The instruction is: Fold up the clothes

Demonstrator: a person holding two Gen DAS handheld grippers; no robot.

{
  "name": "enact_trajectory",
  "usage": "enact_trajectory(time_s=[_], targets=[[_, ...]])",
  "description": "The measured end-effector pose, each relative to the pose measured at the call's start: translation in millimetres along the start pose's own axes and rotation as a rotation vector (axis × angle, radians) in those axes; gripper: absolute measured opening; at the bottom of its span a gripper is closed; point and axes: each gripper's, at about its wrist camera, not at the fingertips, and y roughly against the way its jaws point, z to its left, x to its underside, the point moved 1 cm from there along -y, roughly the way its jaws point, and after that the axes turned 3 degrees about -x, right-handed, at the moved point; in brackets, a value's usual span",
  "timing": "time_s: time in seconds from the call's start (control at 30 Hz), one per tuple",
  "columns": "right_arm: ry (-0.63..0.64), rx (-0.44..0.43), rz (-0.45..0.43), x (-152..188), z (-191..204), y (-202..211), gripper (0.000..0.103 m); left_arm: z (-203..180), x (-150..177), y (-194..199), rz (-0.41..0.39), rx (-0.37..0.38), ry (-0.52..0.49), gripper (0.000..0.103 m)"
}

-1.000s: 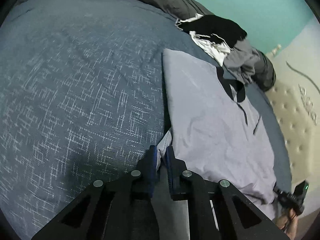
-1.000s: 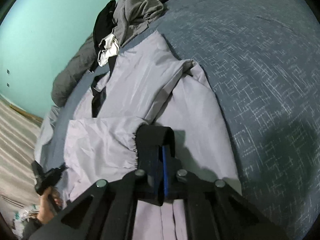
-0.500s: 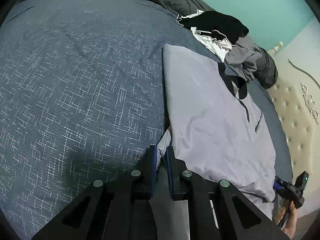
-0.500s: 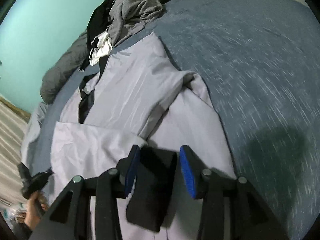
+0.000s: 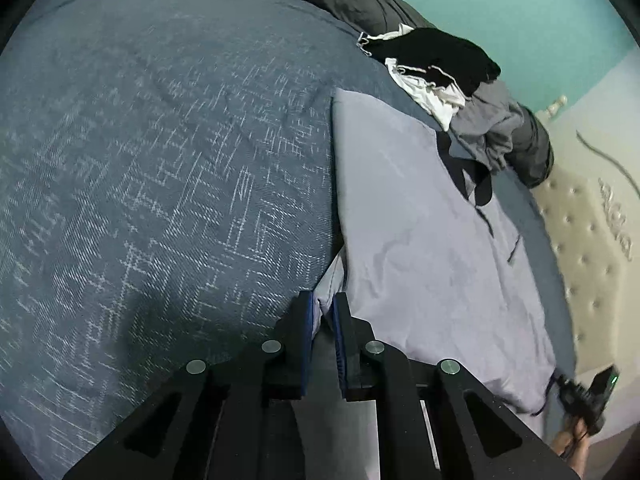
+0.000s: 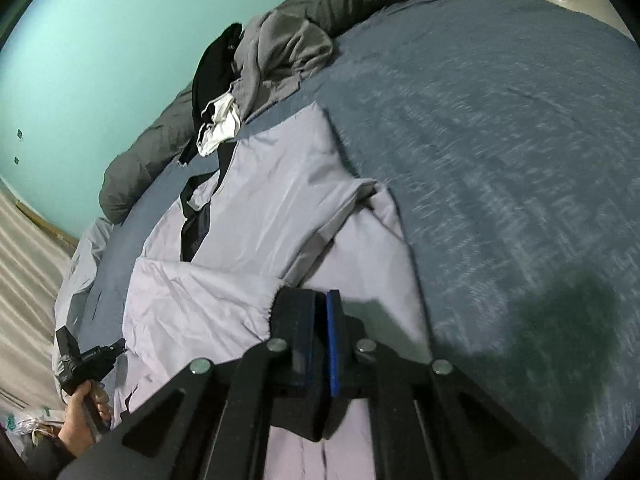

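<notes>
On bed (image 5: pixel 160 168) | left tool (image 5: pixel 321 312) pinches jacket (image 5: pixel 420 240) hem | right tool (image 6: pixel 320 308) just snapped onto cuff (image 6: pixel 294 308) | lift both evenly, keep hem taut.

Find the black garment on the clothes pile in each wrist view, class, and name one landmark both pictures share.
Left wrist view: the black garment lies upper right, on top of the pile, just below the teal wall.
Right wrist view: the black garment sits upper left of centre, at the left edge of the grey garment.
Shared landmark: the white garment poking out beneath the black one.
</notes>
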Motion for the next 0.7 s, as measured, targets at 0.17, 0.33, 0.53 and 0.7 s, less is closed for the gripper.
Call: enact_trajectory(time_s=[0.17,0.33,0.53,0.7], targets=[[-0.023,0.021,0.030,12.8,-5.5,-3.3,0.005,8.0,-1.7,6.3,-0.030,0.039,0.110,0.014],[-0.024,0.059,0.041,17.1,-7.0,-1.0,0.005,10.3,-6.9,14.5,-0.050,-0.028,0.092,0.012],[0.005,0.084,0.062,19.6,-3.4,2.1,0.005,-0.7,-6.1,6.8,0.002,0.000,0.019,0.020],[-0.021,0.076,0.085,22.3,-9.3,1.5,0.005,4.9,-3.6,8.8,-0.009,0.040,0.055,0.022]])
